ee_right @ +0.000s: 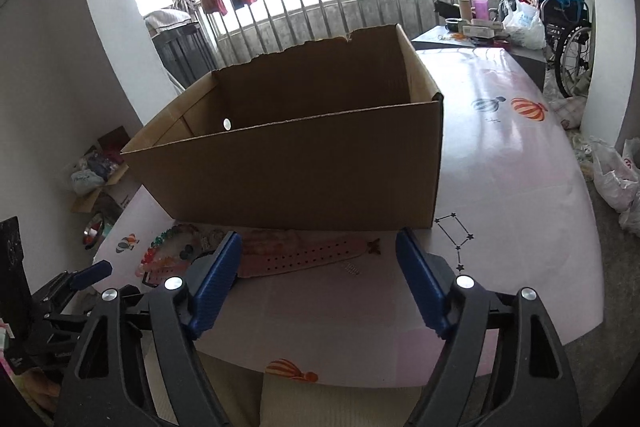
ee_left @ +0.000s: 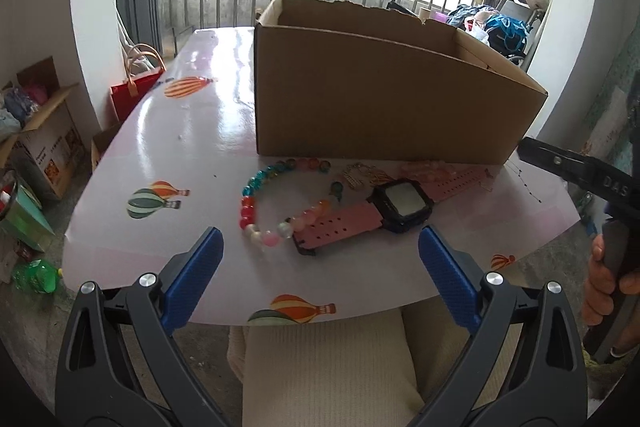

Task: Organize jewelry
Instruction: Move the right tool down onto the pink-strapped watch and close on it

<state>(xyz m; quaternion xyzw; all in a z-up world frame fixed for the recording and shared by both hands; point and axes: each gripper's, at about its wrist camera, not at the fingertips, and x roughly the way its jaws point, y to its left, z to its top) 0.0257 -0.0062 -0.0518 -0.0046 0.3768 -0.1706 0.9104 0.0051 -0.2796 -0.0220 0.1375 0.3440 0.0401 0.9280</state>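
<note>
A pink-strapped watch [ee_left: 400, 205] with a dark square face lies on the pink table [ee_left: 192, 147], in front of an open cardboard box [ee_left: 384, 107]. A bracelet of coloured beads [ee_left: 256, 203] curls to its left, and a small gold piece [ee_left: 360, 177] lies behind it. My left gripper [ee_left: 320, 251] hovers open over the table's near edge, nothing between its blue pads. In the right wrist view the watch strap [ee_right: 308, 253] lies ahead of my right gripper [ee_right: 318, 263], which is open and empty. The beads [ee_right: 160, 251] show at the left, and the box [ee_right: 304, 163] stands behind.
A second table [ee_right: 480, 39] with small items stands behind on the right, near a wheelchair [ee_right: 568, 27]. Boxes and bags [ee_left: 40, 131] crowd the floor at the left. A person's hand [ee_left: 604, 287] holds the other gripper at the right edge.
</note>
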